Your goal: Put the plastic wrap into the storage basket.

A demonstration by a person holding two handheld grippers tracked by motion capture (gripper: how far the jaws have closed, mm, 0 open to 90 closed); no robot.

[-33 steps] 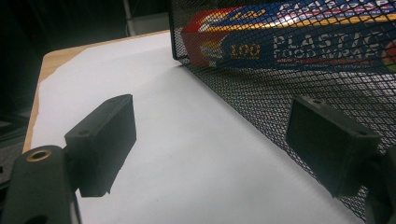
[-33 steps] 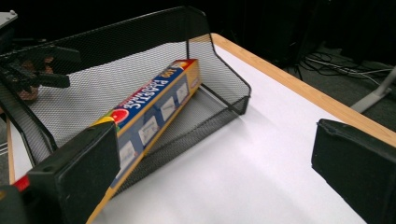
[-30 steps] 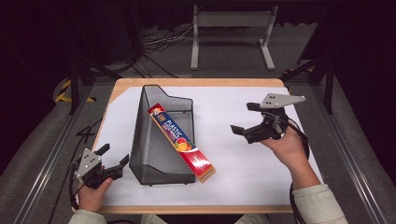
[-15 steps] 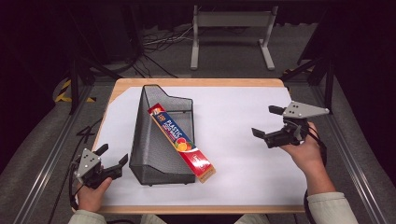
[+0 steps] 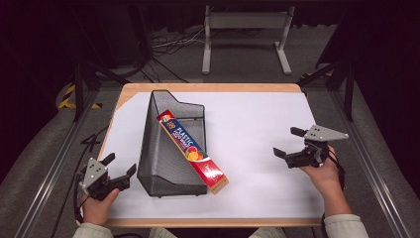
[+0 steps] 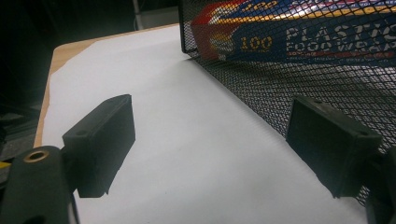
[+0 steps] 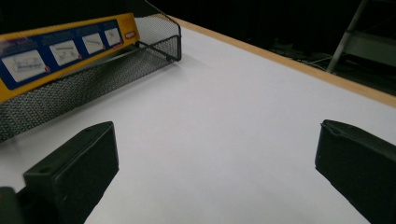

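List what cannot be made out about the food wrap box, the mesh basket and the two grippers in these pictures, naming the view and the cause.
- Food wrap box, left gripper view: its lettering is cut off by the top edge and veiled by the mesh basket.
- Box panel diagrams, right gripper view: too small to read.
- Basket floor, high view: partly hidden by the box.
- Right gripper, right gripper view: the right-hand jaw is cut by the frame edge.
- Left gripper, high view: small, dim.
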